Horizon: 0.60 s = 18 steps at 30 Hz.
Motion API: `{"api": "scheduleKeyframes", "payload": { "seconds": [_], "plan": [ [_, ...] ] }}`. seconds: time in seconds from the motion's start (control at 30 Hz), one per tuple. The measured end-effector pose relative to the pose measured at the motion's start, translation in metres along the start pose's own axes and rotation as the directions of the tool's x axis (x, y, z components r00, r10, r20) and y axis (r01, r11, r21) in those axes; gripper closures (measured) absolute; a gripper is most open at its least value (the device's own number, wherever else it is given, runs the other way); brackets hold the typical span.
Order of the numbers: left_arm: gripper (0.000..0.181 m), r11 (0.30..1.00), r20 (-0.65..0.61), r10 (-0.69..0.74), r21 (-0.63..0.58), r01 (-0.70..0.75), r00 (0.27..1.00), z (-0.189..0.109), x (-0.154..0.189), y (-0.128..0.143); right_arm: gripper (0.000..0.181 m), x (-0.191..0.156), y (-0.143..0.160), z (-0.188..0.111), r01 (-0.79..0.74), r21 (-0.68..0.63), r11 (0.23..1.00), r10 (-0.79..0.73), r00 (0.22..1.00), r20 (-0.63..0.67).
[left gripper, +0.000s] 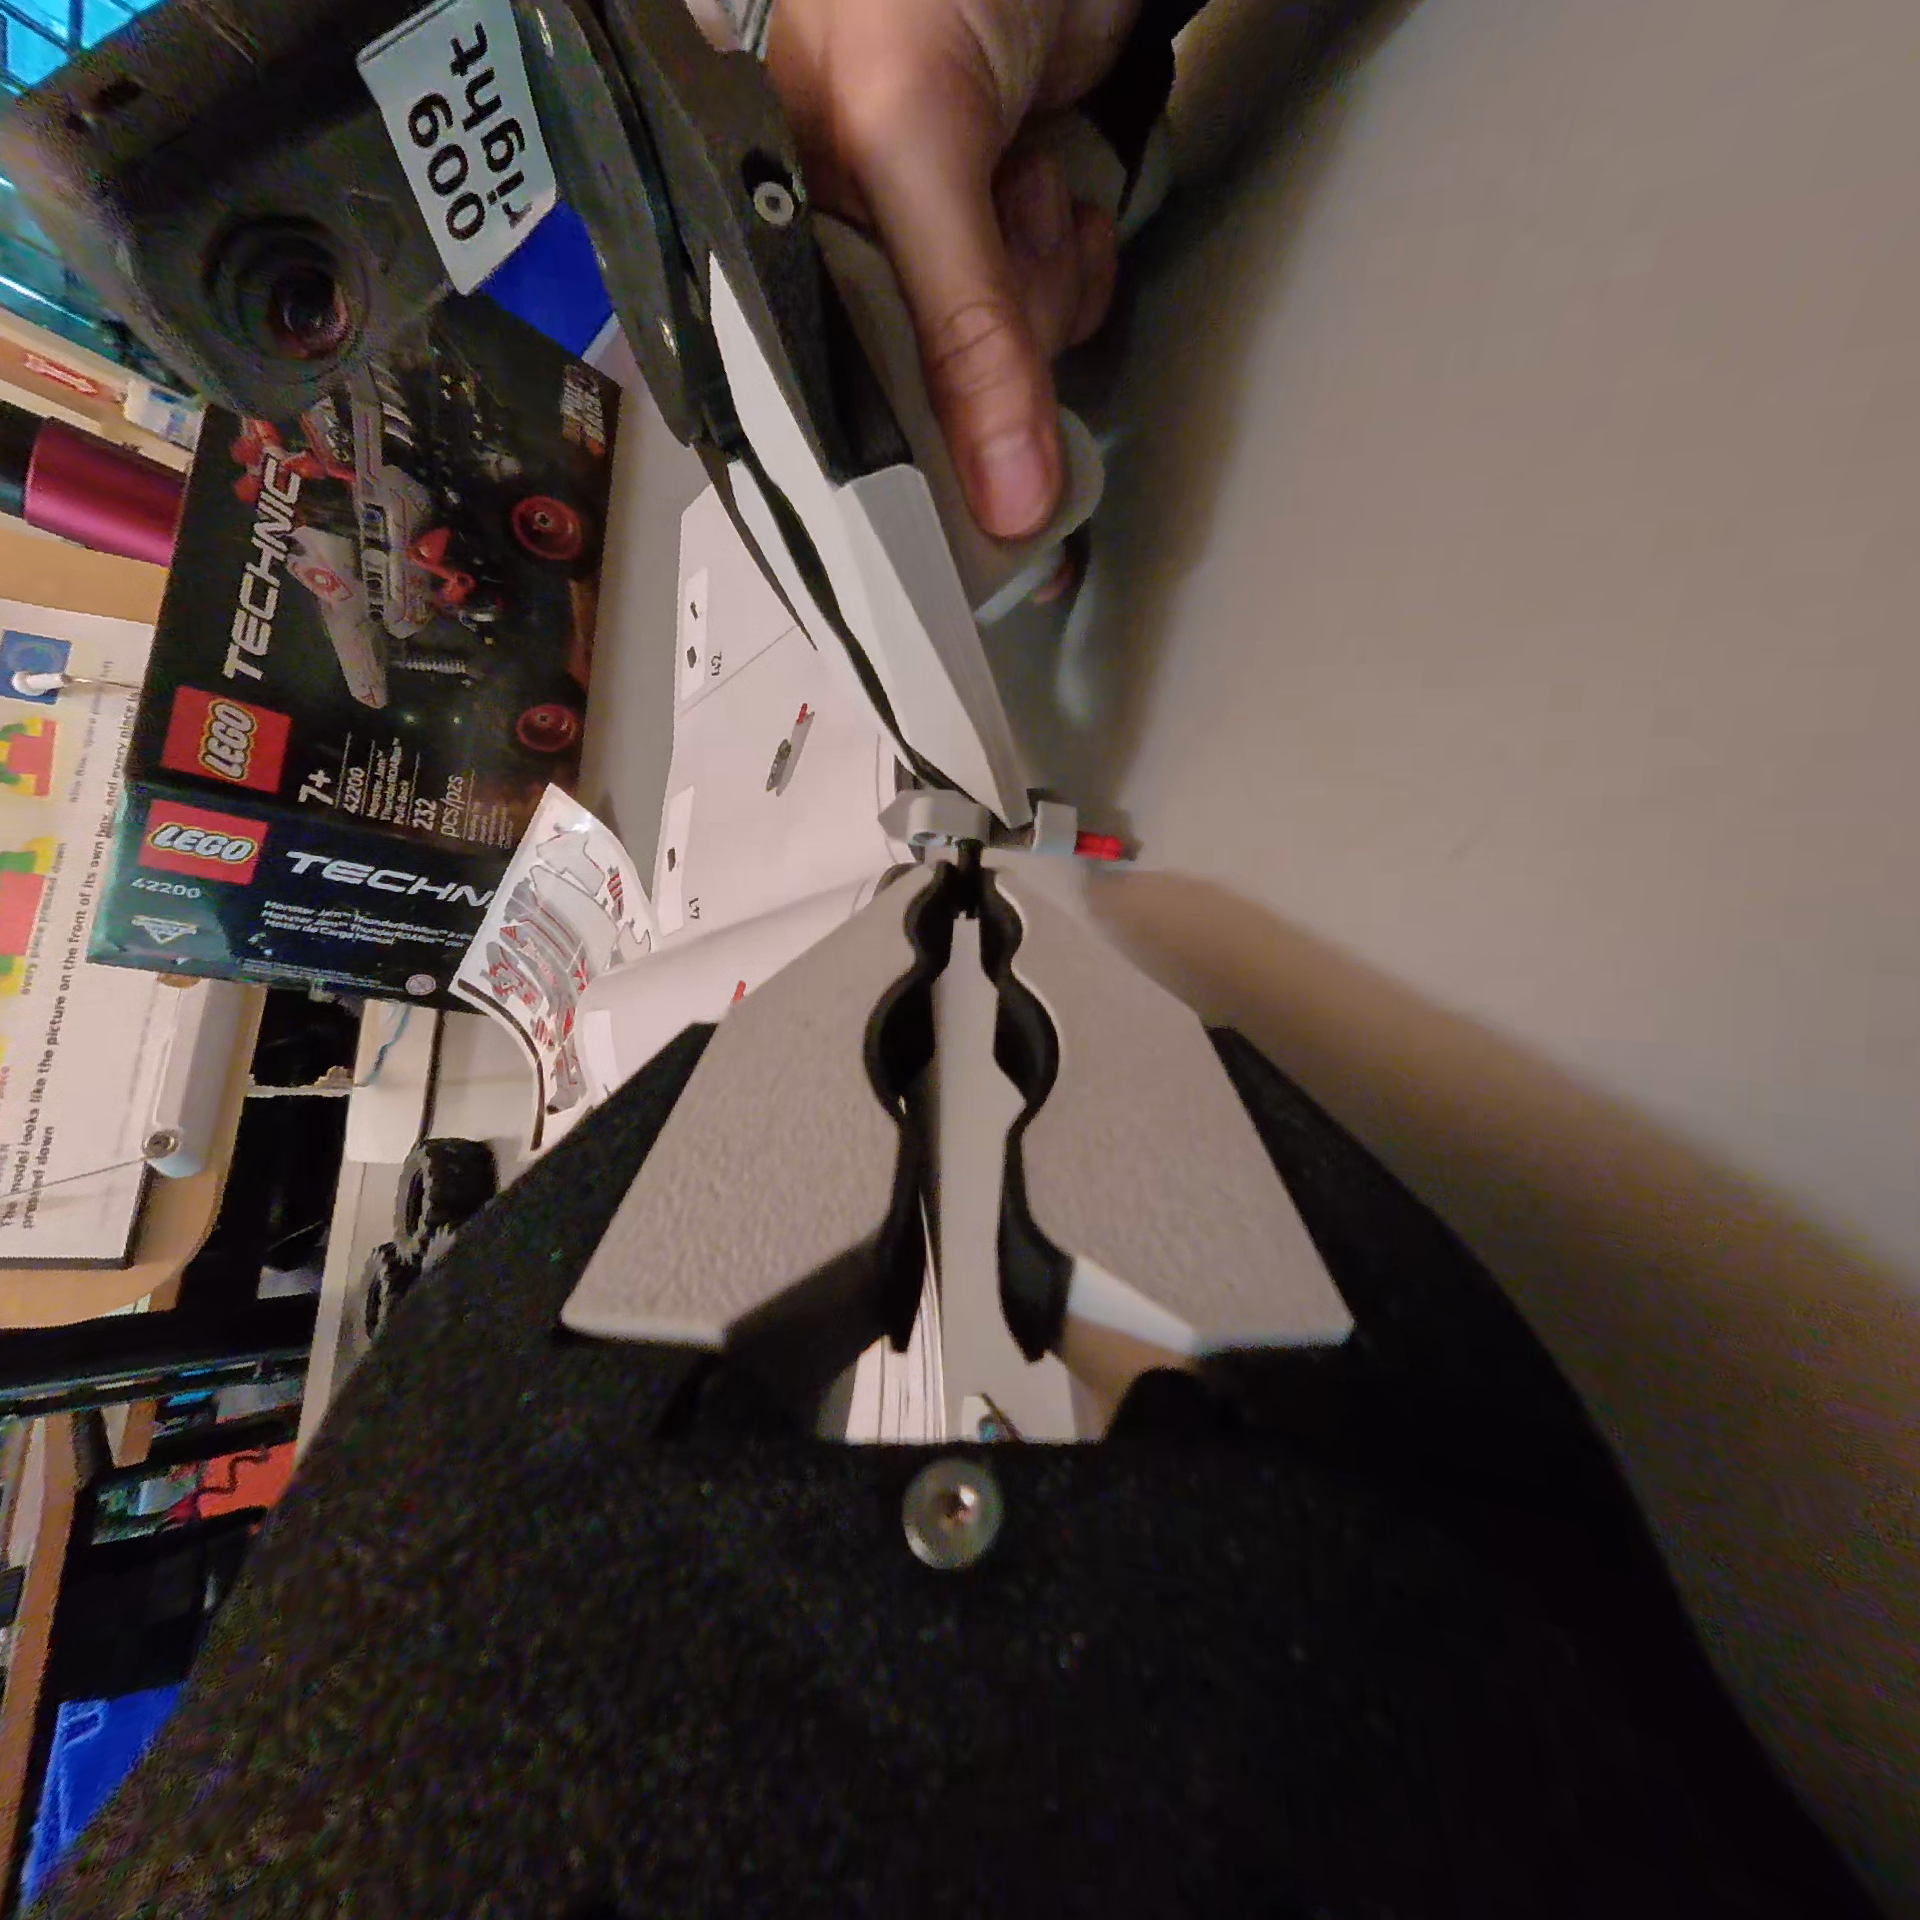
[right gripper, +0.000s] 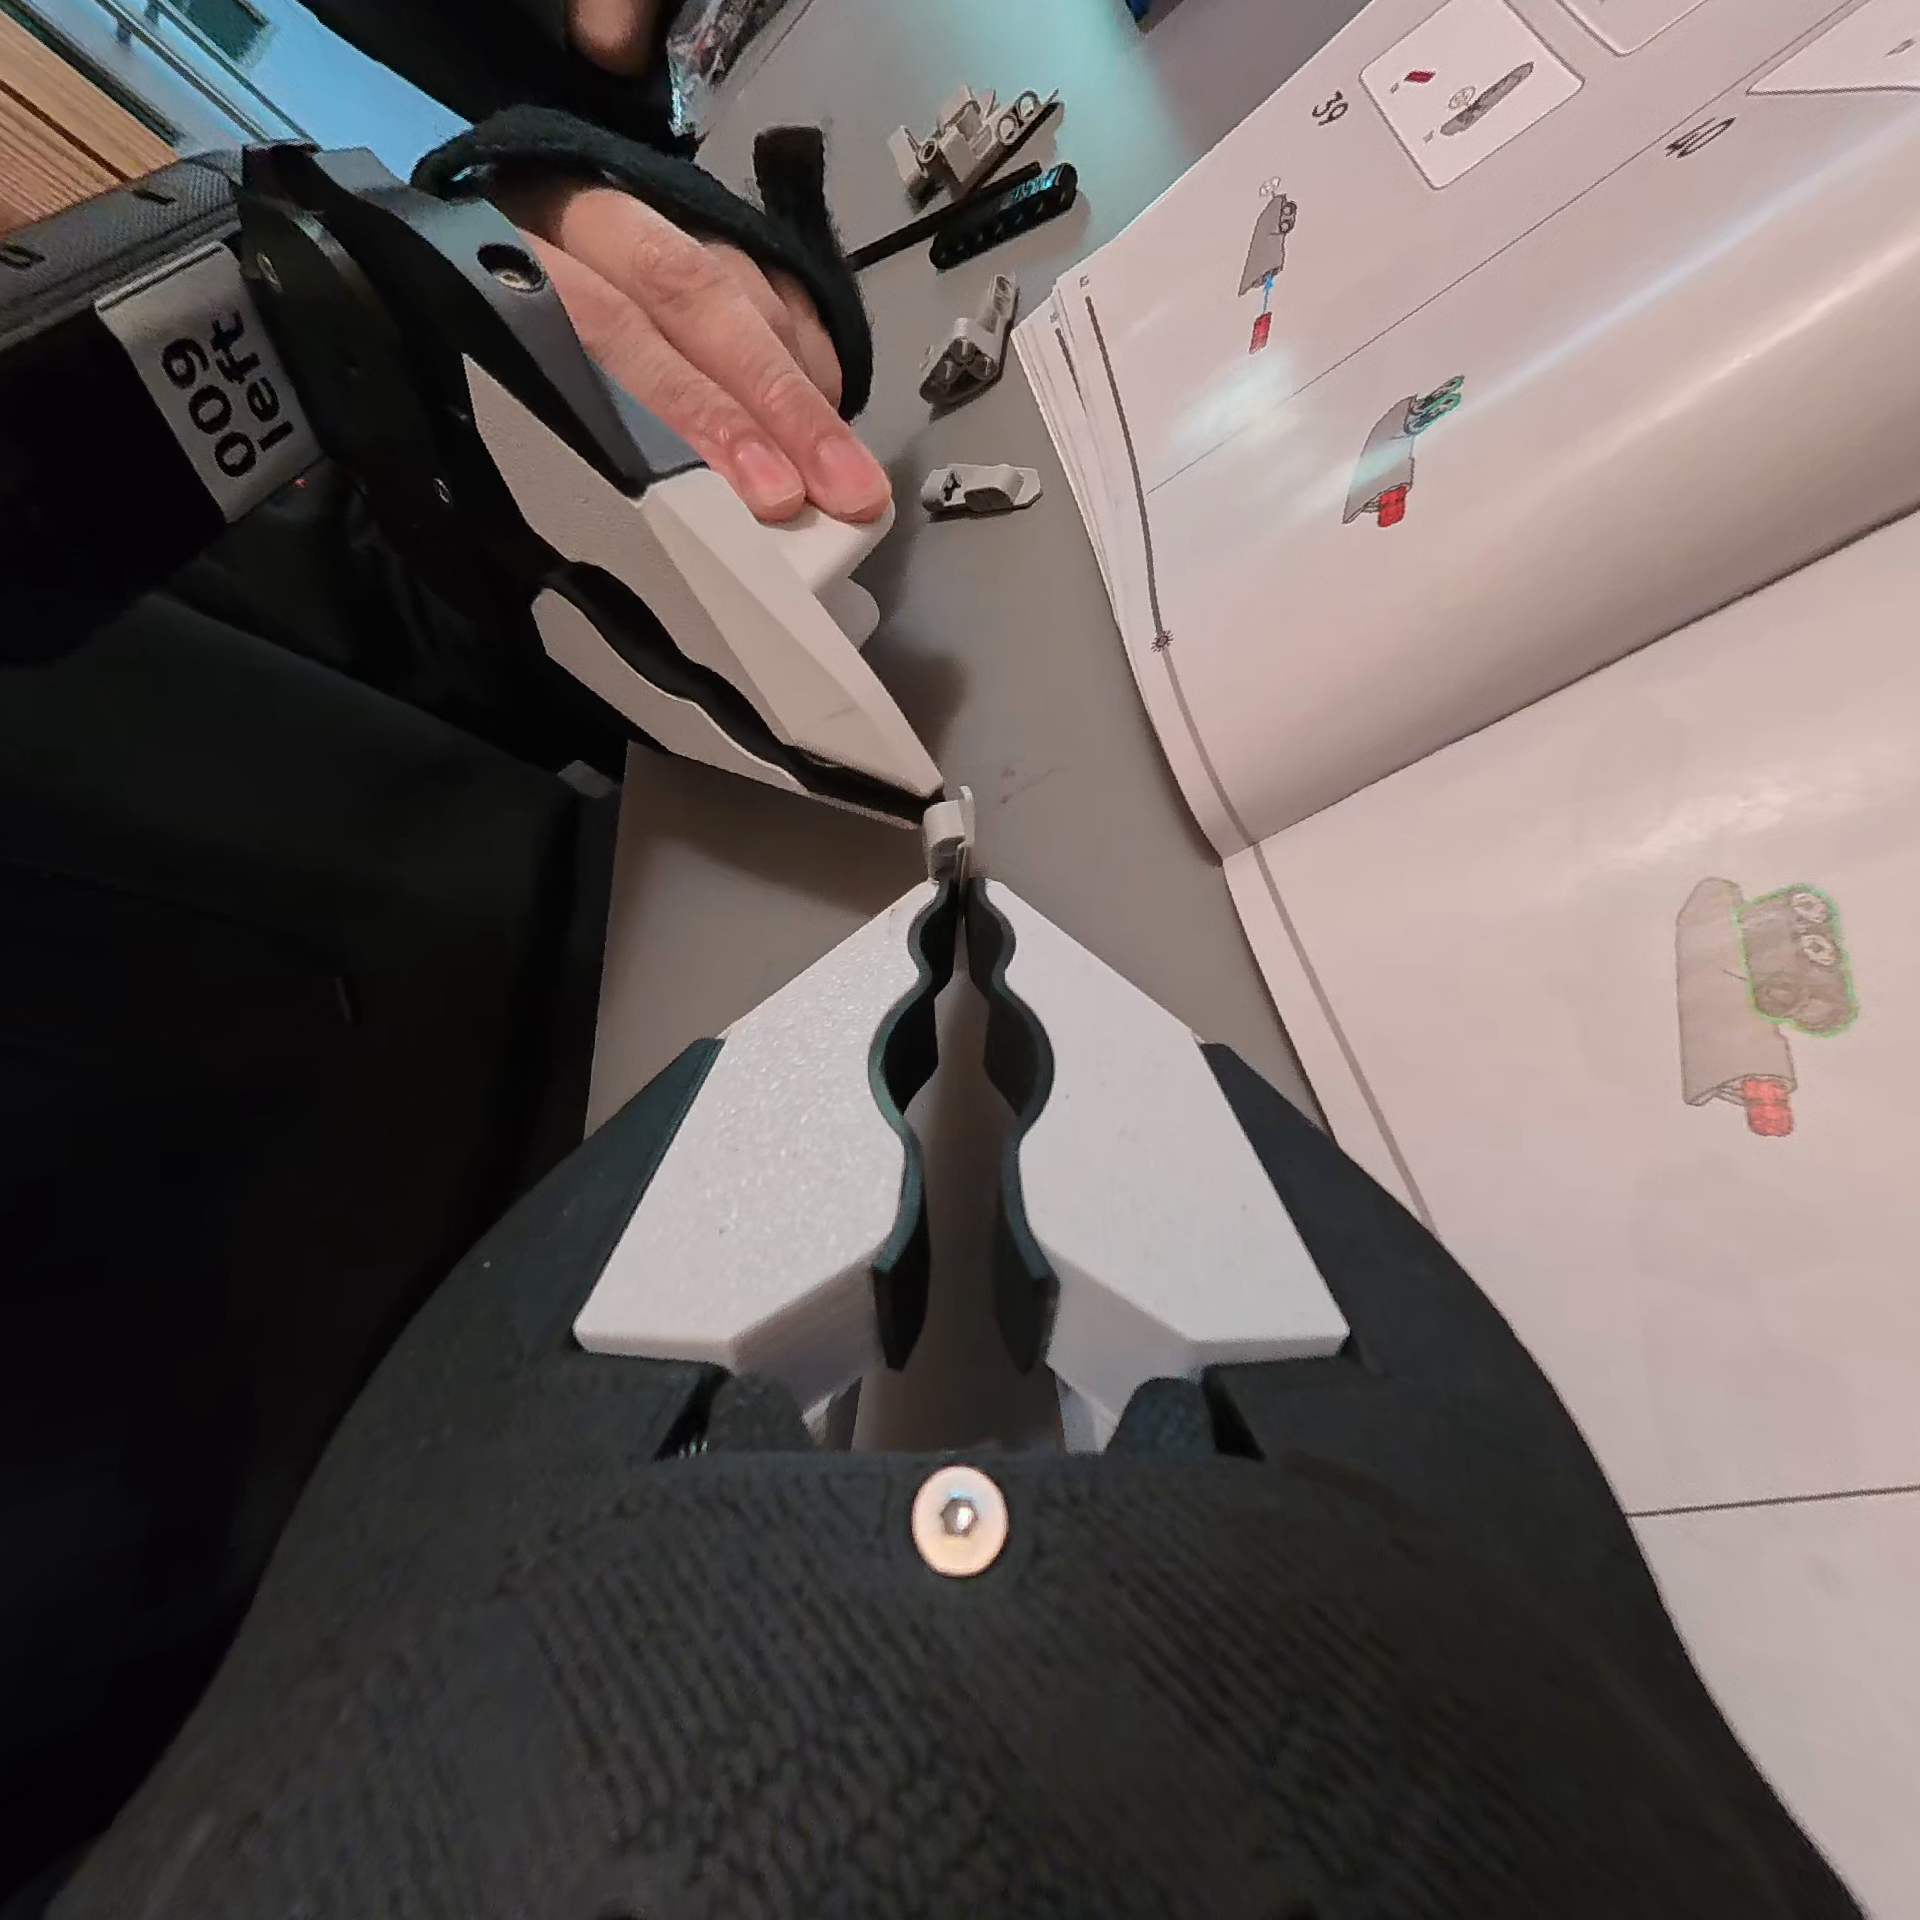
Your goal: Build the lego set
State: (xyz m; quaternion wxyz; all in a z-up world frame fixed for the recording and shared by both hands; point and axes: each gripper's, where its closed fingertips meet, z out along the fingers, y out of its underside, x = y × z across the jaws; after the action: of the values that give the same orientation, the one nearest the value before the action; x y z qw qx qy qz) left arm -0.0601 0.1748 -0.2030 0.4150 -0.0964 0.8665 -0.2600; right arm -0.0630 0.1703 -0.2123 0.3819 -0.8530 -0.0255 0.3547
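A small grey lego assembly [left gripper: 935, 821] with a red pin [left gripper: 1101, 844] at one end is held in the air between both grippers. My left gripper [left gripper: 964, 878] is shut on its underside. My right gripper [left gripper: 1008, 816] comes down from above and is shut on the same assembly. In the right wrist view the assembly [right gripper: 951, 826] sits just past my right gripper [right gripper: 956, 888], and the left gripper [right gripper: 925, 798] reaches it from the upper left. A hand holds each gripper. Most of the assembly is hidden by the fingertips.
An open instruction booklet [right gripper: 1455, 520] lies to the right on the grey table [right gripper: 1018, 644]. Loose grey parts [right gripper: 982, 488] [right gripper: 971, 358] [right gripper: 977, 114] and a black beam [right gripper: 1003, 218] lie beyond. A lego box [left gripper: 364, 644], a sticker sheet [left gripper: 551, 956] and black tyres [left gripper: 436, 1195] also show. Both grippers' tips are close together, under 4 cm apart.
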Motion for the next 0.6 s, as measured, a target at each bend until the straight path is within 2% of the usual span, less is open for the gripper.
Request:
{"api": "scheduleKeyframes", "payload": {
  "seconds": [0.13,0.33,0.4,0.6],
  "plan": [
    [0.18,0.999,0.022,0.039,-0.029,-0.038,0.999,0.0008,-0.0015,0.0004,0.18,0.0008,0.0,0.0002,0.004,-0.001,1.0,-0.004,1.0,-0.01],
    [0.18,0.968,0.061,0.2,-0.169,-0.187,0.978,0.0026,-0.0034,0.0028,0.18,0.003,0.0,0.0005,0.002,0.0,1.0,-0.002,1.0,-0.031],
    [0.18,0.975,0.05,0.166,-0.16,-0.156,0.985,0.0028,-0.0033,0.0025,0.18,0.0031,0.0001,0.0005,0.002,-0.002,1.0,-0.002,1.0,-0.032],
    [0.18,0.995,-0.076,-0.1,-0.031,0.098,0.992,0.0021,-0.0009,0.0014,0.18,0.0021,0.0008,0.0015,0.005,-0.008,1.0,-0.005,1.0,-0.028]
  ]
}}
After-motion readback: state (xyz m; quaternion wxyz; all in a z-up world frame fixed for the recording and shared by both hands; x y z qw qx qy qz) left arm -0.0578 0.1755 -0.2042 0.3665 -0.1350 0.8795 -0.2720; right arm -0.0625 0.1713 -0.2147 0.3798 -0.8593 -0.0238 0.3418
